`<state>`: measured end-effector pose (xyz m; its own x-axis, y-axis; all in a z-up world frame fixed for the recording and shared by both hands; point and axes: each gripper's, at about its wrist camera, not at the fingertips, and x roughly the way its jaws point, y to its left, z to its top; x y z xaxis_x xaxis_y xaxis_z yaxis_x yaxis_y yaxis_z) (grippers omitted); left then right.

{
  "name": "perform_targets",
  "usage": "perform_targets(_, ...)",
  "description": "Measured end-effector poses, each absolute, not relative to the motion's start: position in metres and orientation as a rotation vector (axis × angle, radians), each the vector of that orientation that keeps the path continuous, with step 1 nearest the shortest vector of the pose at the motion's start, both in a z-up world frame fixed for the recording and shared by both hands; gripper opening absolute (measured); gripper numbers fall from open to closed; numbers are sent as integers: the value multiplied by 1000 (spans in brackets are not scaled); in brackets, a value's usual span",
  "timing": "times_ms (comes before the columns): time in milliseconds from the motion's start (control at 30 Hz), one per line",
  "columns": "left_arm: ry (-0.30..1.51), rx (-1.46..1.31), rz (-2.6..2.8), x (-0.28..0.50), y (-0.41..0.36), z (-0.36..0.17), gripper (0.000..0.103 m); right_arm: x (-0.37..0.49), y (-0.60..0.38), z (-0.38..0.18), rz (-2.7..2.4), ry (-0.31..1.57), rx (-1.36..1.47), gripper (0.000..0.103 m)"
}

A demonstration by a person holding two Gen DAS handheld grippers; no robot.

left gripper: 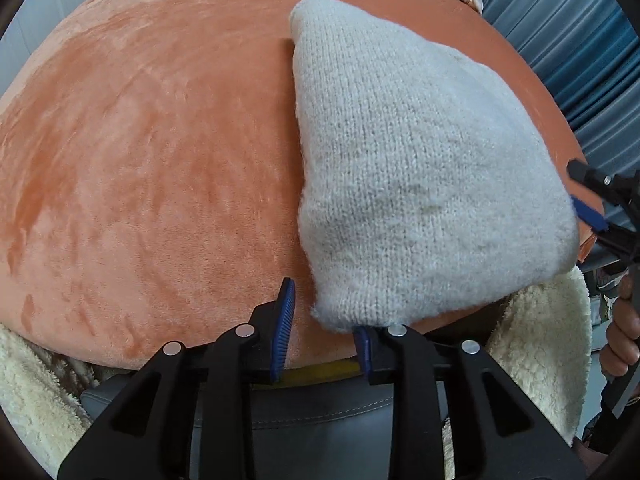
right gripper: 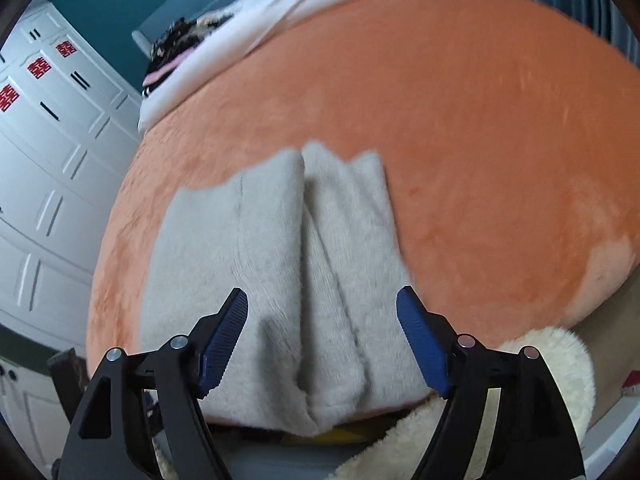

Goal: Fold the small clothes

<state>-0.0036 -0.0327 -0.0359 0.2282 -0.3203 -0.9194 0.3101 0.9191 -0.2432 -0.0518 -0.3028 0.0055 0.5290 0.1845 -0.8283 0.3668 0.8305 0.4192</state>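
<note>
Orange plush bedspread [right gripper: 480, 140] before white panelled wardrobe [right gripper: 52, 184].

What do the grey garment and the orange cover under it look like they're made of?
Grey garment: looks like a soft knit, maybe wool or acrylic; rows of stitches and a fuzzy nap show. Orange cover: seems a short-pile plush or velvet-like fabric; its sheen shifts in brushed streaks. The exact fibre of either can't be told.

One folded pale grey knitted garment [right gripper: 280, 264] lies ahead of the jaws on one orange plush blanket [right gripper: 480, 140]. Two black grippers with blue pads: left gripper [left gripper: 324, 332], right gripper [right gripper: 322, 344].
</note>
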Motion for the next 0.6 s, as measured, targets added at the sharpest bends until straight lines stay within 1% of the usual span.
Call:
perform_targets(100, 1261, 1, -430, 1, -25, -36, 27, -54, -305, -16, -77, 1080, 690, 74)
perform_targets(200, 1260, 5, -412, 0, -30, -38, 33, -45, -295, -23, -51, 1079, 710, 73)
perform_targets(233, 1261, 4, -405, 0, -29, -38, 35, -39, -287, -24, -40, 1078, 697, 52)
perform_targets(267, 1262, 1, -404, 1, -28, -38, 36, -32, -280, -21, -17, 1074, 665, 18)
perform_targets(300, 1260, -2, -402, 1, -27, -37, 36, -25, -273, -15, -1, 1080, 634, 18)
perform_targets(333, 1253, -2, -402, 0, -25, -35, 36, -22, -270, -1, 10, 1046, 614, 16)
perform_targets(433, 1194, -7, -443, -7, -24, -20, 35, -37, -273, 67, 100, 838, 645, 15)
perform_targets(500, 1159, 26, -471, -9, -32, -14, 35, -48, -275, 95, 96, 765, 594, 15)
perform_targets(567, 1178, 87, -462, -9, -43, -20, 35, -47, -283, 85, 24, 801, 528, 15)
perform_targets(600, 1202, 95, -454, -7, -45, -26, 35, -43, -291, 58, -41, 877, 505, 15)
